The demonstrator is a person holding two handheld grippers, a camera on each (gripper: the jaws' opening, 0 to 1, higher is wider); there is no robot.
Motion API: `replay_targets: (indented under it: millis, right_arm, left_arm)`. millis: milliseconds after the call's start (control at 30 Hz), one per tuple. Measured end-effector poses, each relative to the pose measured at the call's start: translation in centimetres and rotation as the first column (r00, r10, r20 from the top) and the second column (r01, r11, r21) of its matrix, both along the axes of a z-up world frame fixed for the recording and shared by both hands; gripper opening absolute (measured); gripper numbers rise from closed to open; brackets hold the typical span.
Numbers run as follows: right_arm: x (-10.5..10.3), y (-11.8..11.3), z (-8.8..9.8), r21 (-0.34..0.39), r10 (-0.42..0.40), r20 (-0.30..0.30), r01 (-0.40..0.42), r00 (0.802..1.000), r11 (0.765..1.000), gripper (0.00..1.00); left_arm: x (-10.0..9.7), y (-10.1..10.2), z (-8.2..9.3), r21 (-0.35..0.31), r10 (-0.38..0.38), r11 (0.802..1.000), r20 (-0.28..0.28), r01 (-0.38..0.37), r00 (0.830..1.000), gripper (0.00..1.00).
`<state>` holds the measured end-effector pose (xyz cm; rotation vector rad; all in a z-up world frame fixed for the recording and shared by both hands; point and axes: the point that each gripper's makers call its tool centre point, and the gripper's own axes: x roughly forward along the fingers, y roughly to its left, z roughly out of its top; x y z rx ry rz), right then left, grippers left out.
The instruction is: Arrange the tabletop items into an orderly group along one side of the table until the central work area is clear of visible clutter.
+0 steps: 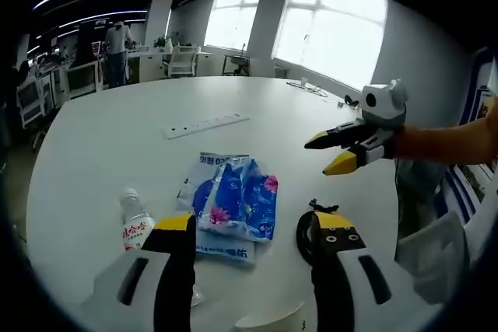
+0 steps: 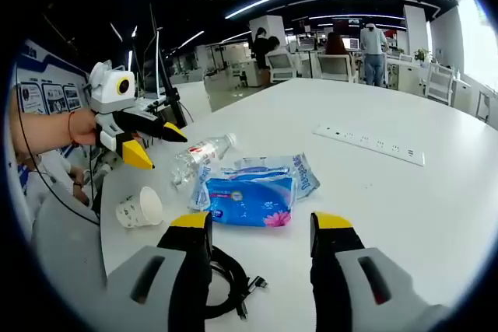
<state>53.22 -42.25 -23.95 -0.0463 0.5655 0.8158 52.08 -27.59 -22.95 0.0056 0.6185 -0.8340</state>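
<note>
In the left gripper view, the left gripper (image 1: 253,242) is hovering low over the white table (image 1: 117,138) with its jaws standing wide apart and holding nothing. The blue tissue packs (image 1: 233,200) are lying straight ahead between the two jaws, one pack stacked on the other, with the long side running away from the camera. A water bottle (image 1: 134,223) is lying just beside the left jaw, and a black cable (image 1: 305,235) is coiling against the right jaw. The right gripper (image 1: 334,152) is coming in from the right, also parted and empty, hanging apart from the packs. A white power strip (image 1: 206,124) is lying farther away.

In the right gripper view, the right gripper (image 2: 261,227) is standing open and empty. The tissue packs (image 2: 257,192) are lying just ahead of its jaws, long side across the view, shiny and soft-looking. A paper cup (image 2: 140,209) is lying on its side to the left, well apart. The left gripper (image 2: 148,145) is hanging above the bottle (image 2: 198,159). I judge both grippers about equally near to the packs.
</note>
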Motion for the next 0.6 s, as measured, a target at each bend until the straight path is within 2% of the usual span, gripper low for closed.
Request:
replay_targets:
  millis: [600]
  right_arm:
    - [0.8, 0.4, -1.2, -0.005, 0.005, -0.009, -0.005, 1.000, 1.000, 0.46]
  left_arm:
    - [0.7, -1.0, -1.6, 0.009, 0.025, 1.000, -0.037, -0.025, 0.999, 0.56]
